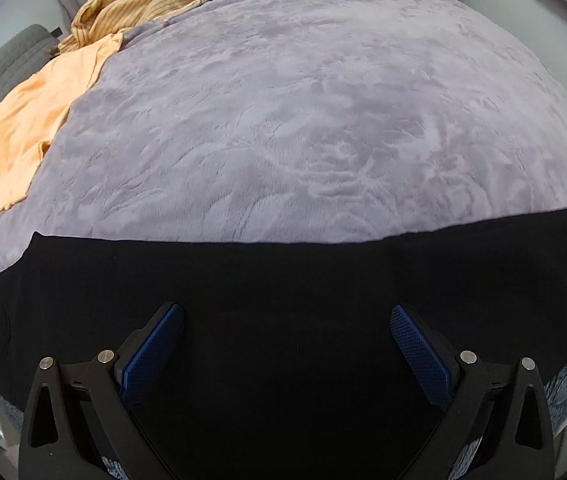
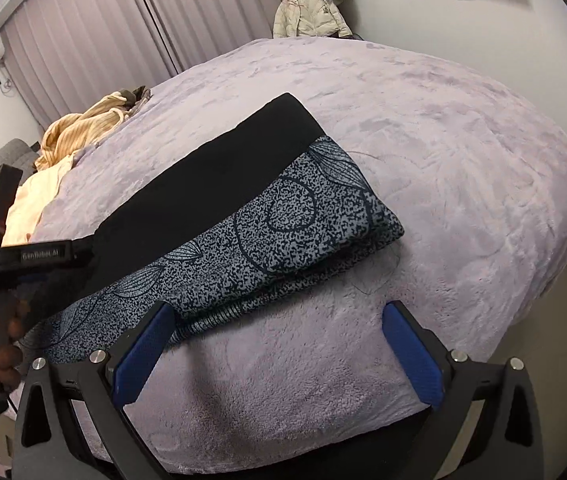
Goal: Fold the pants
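The black pants (image 1: pixel 283 288) lie flat across the near side of the bed as a long band. In the right wrist view the pants (image 2: pixel 211 184) run diagonally, lying partly on a folded blue speckled cloth (image 2: pixel 291 224). My left gripper (image 1: pixel 287 320) is open and hovers just above the black fabric, holding nothing. My right gripper (image 2: pixel 279 316) is open and empty above the purple blanket, close to the near edge of the speckled cloth. The left gripper's body (image 2: pixel 23 260) shows at the left of the right wrist view.
The bed is covered by a plush purple blanket (image 1: pixel 303 120). An orange garment (image 1: pixel 23 132) and a yellow striped garment (image 1: pixel 135 4) lie at its far left. A cream jacket (image 2: pixel 307 12) hangs at the far side. Vertical blinds (image 2: pixel 103 32) stand behind.
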Demonstrator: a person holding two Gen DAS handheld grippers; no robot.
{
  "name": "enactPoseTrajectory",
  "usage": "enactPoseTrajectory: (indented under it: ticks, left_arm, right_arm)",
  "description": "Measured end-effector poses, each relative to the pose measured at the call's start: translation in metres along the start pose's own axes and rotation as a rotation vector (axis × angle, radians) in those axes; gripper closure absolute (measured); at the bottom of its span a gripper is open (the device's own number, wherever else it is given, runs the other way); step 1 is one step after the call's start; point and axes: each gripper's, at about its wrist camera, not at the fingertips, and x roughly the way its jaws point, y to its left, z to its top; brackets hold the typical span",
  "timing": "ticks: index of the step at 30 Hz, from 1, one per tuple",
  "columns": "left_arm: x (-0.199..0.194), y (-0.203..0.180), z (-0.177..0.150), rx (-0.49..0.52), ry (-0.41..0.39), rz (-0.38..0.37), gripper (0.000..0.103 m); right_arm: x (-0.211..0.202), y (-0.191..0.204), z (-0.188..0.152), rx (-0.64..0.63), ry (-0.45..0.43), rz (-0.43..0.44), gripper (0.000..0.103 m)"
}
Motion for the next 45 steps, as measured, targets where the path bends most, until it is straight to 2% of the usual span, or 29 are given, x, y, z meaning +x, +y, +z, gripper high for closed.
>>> enactPoseTrajectory:
  ticks: [9, 14, 20, 22, 23, 24, 26, 30, 33, 37, 38, 39, 41, 45]
  left_arm:
    - [-0.023, 0.003, -0.041, 0.025, 0.010, 0.000, 0.000]
    - [-0.021, 0.007, -0.045, 0.009, 0.007, -0.023, 0.000]
    - [-0.019, 0.010, -0.043, -0.003, 0.018, -0.051, 0.000]
    - [-0.016, 0.011, -0.043, -0.007, 0.018, -0.058, 0.000]
    - [-0.016, 0.011, -0.043, -0.007, 0.017, -0.059, 0.000]
    - [-0.016, 0.010, -0.044, -0.007, 0.014, -0.058, 0.000]
    - [-0.018, 0.010, -0.047, -0.009, 0.015, -0.061, 0.000]
    - [-0.025, 0.015, -0.057, 0.000, 0.033, -0.088, 0.000]
    - [-0.028, 0.016, -0.062, 0.003, 0.042, -0.104, 0.000]
    - [-0.019, 0.011, -0.064, 0.020, 0.017, -0.087, 0.000]
    - [-0.017, 0.009, -0.065, 0.027, 0.000, -0.080, 0.000]
    - [-0.016, 0.007, -0.065, 0.035, -0.020, -0.074, 0.000]
    - [-0.015, 0.005, -0.067, 0.044, -0.058, -0.073, 0.000]
    - [-0.017, 0.015, -0.072, 0.015, -0.127, -0.136, 0.000]
  right_arm:
    - [-0.005, 0.002, -0.010, 0.067, 0.003, 0.168, 0.000]
    - [0.013, 0.020, 0.012, 0.068, -0.045, 0.304, 0.000]
    - [0.057, 0.008, 0.046, 0.075, -0.083, 0.283, 0.000]
    - [0.065, 0.009, 0.052, 0.058, -0.065, 0.267, 0.000]
    - [0.068, 0.008, 0.052, 0.037, -0.051, 0.254, 0.005]
    - [0.067, 0.009, 0.050, 0.010, -0.047, 0.229, 0.020]
    - [0.068, 0.013, 0.041, -0.074, -0.018, 0.121, 0.040]
    - [0.063, 0.014, 0.038, -0.129, -0.003, 0.101, 0.044]
    - [0.070, 0.018, 0.040, -0.126, 0.000, 0.086, 0.035]
    - [0.073, 0.031, 0.041, -0.172, -0.005, 0.020, 0.036]
    - [0.072, 0.036, 0.043, -0.180, 0.000, 0.013, 0.045]
    - [0.069, 0.041, 0.044, -0.198, 0.007, 0.005, 0.063]
    - [0.057, 0.058, 0.046, -0.262, -0.010, -0.052, 0.081]
    - [0.015, 0.106, 0.048, -0.388, -0.144, -0.105, 0.085]
